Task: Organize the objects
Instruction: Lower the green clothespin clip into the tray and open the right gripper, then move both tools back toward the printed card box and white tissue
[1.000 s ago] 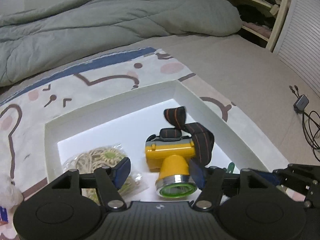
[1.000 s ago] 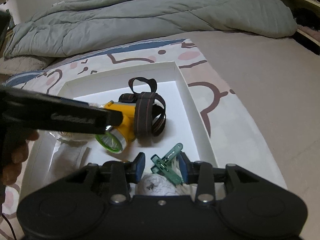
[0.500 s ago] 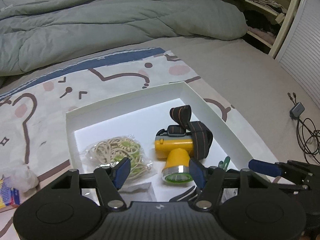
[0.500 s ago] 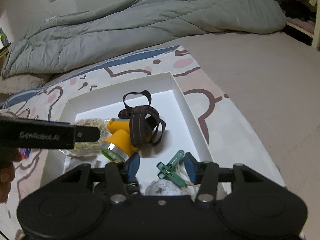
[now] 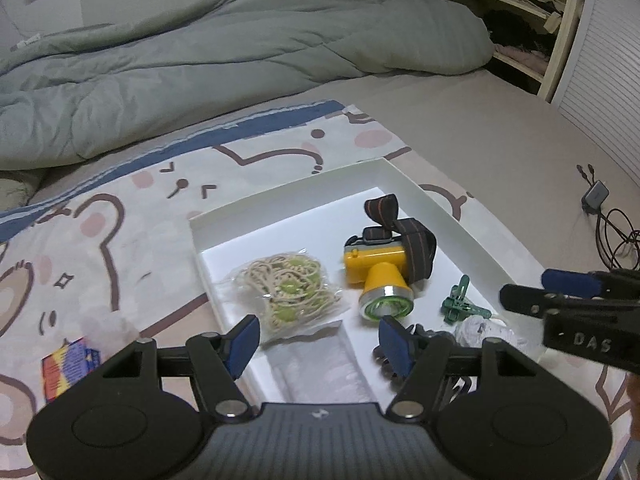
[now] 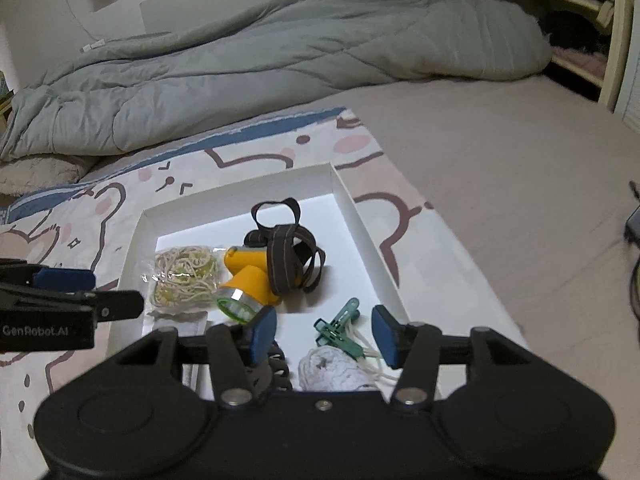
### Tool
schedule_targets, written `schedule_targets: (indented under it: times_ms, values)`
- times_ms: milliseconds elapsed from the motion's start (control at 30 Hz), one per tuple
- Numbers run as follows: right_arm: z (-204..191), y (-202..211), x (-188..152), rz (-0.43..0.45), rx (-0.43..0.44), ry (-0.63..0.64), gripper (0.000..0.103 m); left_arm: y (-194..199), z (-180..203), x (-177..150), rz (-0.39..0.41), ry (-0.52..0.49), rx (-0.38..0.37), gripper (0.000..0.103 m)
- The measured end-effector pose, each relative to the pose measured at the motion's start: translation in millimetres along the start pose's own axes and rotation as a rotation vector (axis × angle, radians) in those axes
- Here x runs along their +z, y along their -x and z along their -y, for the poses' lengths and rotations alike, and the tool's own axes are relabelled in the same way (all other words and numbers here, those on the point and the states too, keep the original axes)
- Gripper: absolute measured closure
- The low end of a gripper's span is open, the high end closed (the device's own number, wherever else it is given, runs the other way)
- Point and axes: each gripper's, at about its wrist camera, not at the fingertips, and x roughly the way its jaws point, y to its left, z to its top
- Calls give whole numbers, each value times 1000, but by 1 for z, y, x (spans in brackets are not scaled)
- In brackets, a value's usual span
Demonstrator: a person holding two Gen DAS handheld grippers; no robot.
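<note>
A white shallow box (image 5: 472,236) (image 6: 360,220) lies on a patterned sheet. In it lie a yellow headlamp (image 5: 376,268) (image 6: 248,276) with a dark strap, a bag of beige cord (image 5: 288,288) (image 6: 184,276), a green clothes peg (image 5: 460,304) (image 6: 340,332), a white cord ball (image 5: 480,330) (image 6: 332,372) and a dark object (image 6: 276,364) at the near edge. My left gripper (image 5: 320,340) is open and empty above the box's near left. My right gripper (image 6: 324,336) is open and empty over the peg and the ball.
A colourful small packet (image 5: 68,368) and a white wad (image 5: 104,328) lie on the sheet left of the box. A grey duvet (image 5: 240,64) lies behind. A cable and charger (image 5: 600,208) lie on the floor at right. Shelves (image 5: 532,20) stand far right.
Both grippers have pulled back and up from the box, so more of it shows. The right gripper's fingers have spread wider. The objects in the box have stayed put.
</note>
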Motion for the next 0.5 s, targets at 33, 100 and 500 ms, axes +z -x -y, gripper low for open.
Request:
schedule_targets:
  times_ms: [33, 100, 500]
  values:
    - [-1, 4, 0, 3, -2, -3, 49, 3, -1, -1, 2, 2, 1, 34]
    - [-2, 10, 0, 3, 0, -13, 47, 10, -5, -4, 7, 5, 6, 30]
    - [-14, 44, -10, 53, -52, -2, 26, 36, -22, -24, 39, 48, 27, 10]
